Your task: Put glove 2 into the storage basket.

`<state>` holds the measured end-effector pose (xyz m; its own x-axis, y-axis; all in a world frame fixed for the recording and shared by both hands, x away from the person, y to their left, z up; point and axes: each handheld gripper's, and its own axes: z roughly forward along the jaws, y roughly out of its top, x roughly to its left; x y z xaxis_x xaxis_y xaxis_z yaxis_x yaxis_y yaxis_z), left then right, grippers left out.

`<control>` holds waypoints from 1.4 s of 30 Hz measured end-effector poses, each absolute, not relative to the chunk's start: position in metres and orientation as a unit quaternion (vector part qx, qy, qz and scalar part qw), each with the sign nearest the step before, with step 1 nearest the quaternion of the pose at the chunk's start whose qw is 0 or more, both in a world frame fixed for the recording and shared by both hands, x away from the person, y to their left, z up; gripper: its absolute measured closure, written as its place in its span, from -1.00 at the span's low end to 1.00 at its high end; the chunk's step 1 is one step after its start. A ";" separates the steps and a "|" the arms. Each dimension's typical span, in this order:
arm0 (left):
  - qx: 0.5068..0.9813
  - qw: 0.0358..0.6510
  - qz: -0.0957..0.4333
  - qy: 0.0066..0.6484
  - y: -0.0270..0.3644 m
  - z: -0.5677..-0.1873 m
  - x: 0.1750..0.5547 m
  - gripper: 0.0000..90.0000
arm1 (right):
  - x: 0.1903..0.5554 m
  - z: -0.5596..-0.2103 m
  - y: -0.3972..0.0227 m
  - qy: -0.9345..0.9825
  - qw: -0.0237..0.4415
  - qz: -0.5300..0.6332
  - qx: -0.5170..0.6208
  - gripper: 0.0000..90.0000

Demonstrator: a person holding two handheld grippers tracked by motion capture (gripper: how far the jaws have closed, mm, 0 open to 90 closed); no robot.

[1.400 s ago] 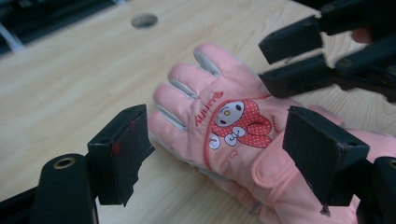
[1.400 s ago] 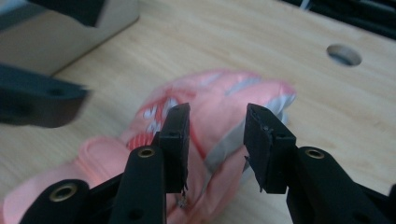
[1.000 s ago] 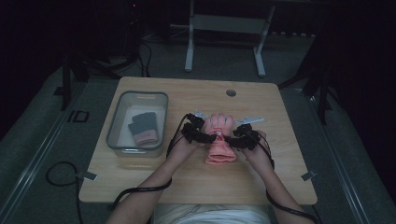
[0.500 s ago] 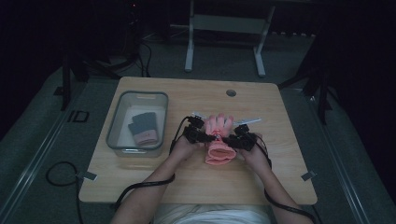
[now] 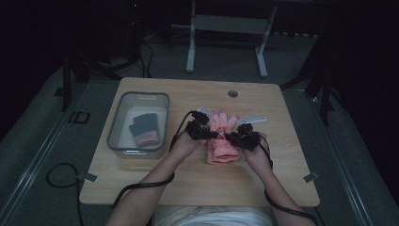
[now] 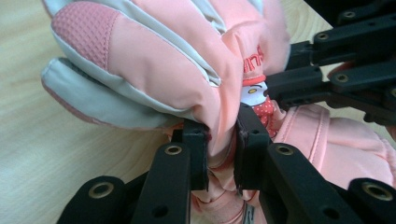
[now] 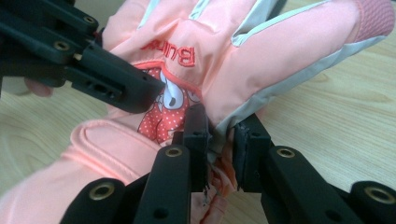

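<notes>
Both pairs of jaws have just been closing, and since a second ago your hands have drawn in against the pink glove [image 5: 222, 139], which now sits bunched up a little off the desk [image 5: 188, 188] between them. That glove lies mid-desk, fingers pointing away from you, cuff toward you. Your left gripper [image 6: 220, 140] pinches a fold of its fabric at the side by the palm, jaws narrow with cloth pressed between them; your right gripper [image 7: 219, 142] does the same on the opposite edge, beside the cartoon patch. So the grasp looks done on both sides, and the carrying is what remains. To your left stands the clear bin [image 5: 115, 136] with a dark glove [image 5: 143, 129] with a pink cuff already lying inside it, so I judge one item is put away and this pink one is next to go in. Nothing else on the desk seems to need handling.
</notes>
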<state>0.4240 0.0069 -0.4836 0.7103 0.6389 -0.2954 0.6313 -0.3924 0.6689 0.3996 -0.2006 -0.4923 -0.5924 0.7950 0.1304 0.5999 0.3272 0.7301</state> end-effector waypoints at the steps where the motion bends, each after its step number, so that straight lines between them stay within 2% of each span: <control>1: 0.834 0.402 0.007 0.377 0.007 -0.479 0.422 0.72 | 0.399 -0.491 -0.201 0.803 0.127 0.389 0.433 0.72; 14: 0.827 0.442 0.029 0.347 0.023 -0.435 0.414 0.75 | 0.390 -0.454 -0.197 0.791 0.156 0.430 0.406 0.73; 25: 0.815 0.458 0.046 0.351 0.049 -0.404 0.416 0.75 | 0.397 -0.425 -0.177 0.785 0.170 0.453 0.387 0.74; 42: 0.783 0.462 0.101 0.404 0.154 -0.359 0.407 0.75 | 0.421 -0.382 -0.073 0.798 0.160 0.483 0.323 0.74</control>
